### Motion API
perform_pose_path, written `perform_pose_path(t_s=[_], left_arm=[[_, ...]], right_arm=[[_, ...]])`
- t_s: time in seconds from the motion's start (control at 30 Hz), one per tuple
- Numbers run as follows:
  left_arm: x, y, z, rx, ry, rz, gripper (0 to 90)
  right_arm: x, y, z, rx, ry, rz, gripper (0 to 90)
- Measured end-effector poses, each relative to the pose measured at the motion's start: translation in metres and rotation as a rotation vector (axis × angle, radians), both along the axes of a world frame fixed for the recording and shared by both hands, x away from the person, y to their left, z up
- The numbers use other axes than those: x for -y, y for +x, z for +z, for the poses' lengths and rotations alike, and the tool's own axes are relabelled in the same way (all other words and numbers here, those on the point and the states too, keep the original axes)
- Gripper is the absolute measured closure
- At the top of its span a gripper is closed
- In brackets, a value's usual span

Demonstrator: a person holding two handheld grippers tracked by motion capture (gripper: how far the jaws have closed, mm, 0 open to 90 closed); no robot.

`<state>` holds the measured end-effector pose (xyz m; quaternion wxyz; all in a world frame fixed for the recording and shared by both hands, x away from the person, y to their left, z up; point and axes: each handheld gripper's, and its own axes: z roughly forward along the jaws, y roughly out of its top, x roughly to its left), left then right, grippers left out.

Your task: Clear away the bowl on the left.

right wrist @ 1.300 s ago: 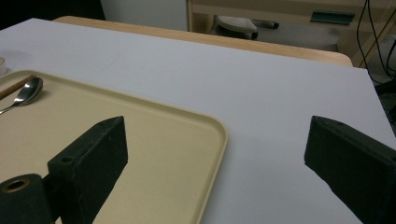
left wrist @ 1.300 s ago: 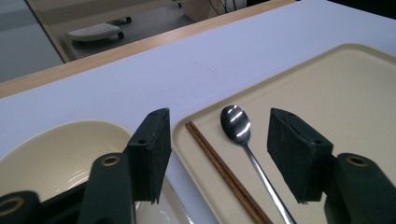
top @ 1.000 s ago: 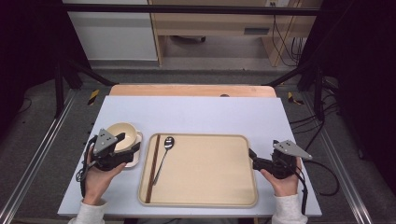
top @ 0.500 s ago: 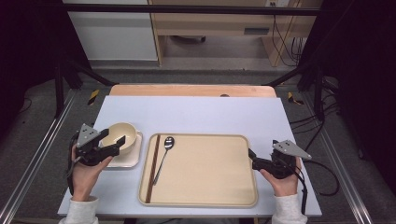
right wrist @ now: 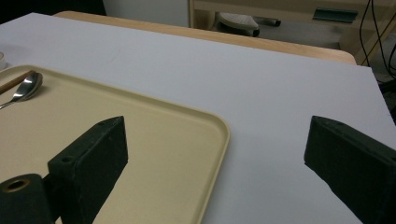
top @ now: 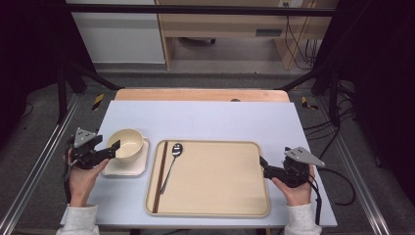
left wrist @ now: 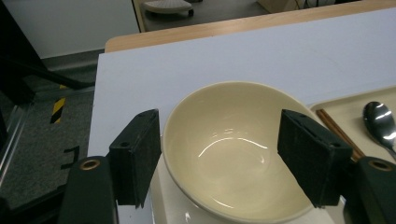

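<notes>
On the left side of the table (top: 205,117), my left gripper (top: 113,149) sits at the near-left rim of the cream bowl (top: 126,144), low and pointing toward it. From the left gripper view its jaws stand wide apart, one on each side of the bowl (left wrist: 233,149); the left-hand pad is just beside the outer wall and the right-hand pad stands in front of the rim on the other side, and I cannot tell whether either one actually touches the ceramic. I see no squeeze on the bowl, so I read the jaws as open with the bowl between them. The bowl stands upright on a small square white plate (top: 128,165), which lies on the pale table cover just left of the tan tray (top: 215,208).

Inside the tray, along its left edge, a pair of dark brown chopsticks (top: 160,176) lies lengthwise, and a metal spoon (top: 172,164) lies just beside them with its bowl end toward the far side. The rest of the tray is bare.

My right gripper (top: 264,164) is at the right edge of the tray, held low by the right hand (top: 296,188). Its jaws are spread wide in the right gripper view, one over the tray's corner (right wrist: 219,140) and one over the table cover, with nothing between them
</notes>
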<state>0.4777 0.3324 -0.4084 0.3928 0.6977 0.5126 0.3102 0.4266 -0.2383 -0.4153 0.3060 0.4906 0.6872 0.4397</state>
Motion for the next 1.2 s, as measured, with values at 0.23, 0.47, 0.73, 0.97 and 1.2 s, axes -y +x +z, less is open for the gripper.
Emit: perform_pose_path(t_s=[0.23,0.47,0.73,0.97,1.2], left_arm=[[-0.004,0.014,-0.01,-0.04,0.023,0.024,32.1],[-0.007,0.023,-0.019,-0.089,0.023,0.039,35.4],[-0.007,0.029,-0.027,-0.132,0.031,0.031,44.1],[-0.01,0.034,-0.033,-0.181,0.027,0.04,53.5],[-0.01,0.038,-0.039,-0.224,0.027,0.047,63.5]], right_arm=[[-0.001,0.001,-0.001,-0.008,-0.008,0.001,6.6],[-0.001,0.001,-0.002,-0.012,-0.004,0.002,6.6],[-0.001,0.002,-0.003,-0.011,-0.008,0.003,6.6],[0.0,0.002,-0.003,-0.013,-0.003,0.004,6.6],[-0.001,0.002,-0.003,-0.013,-0.009,0.004,6.6]])
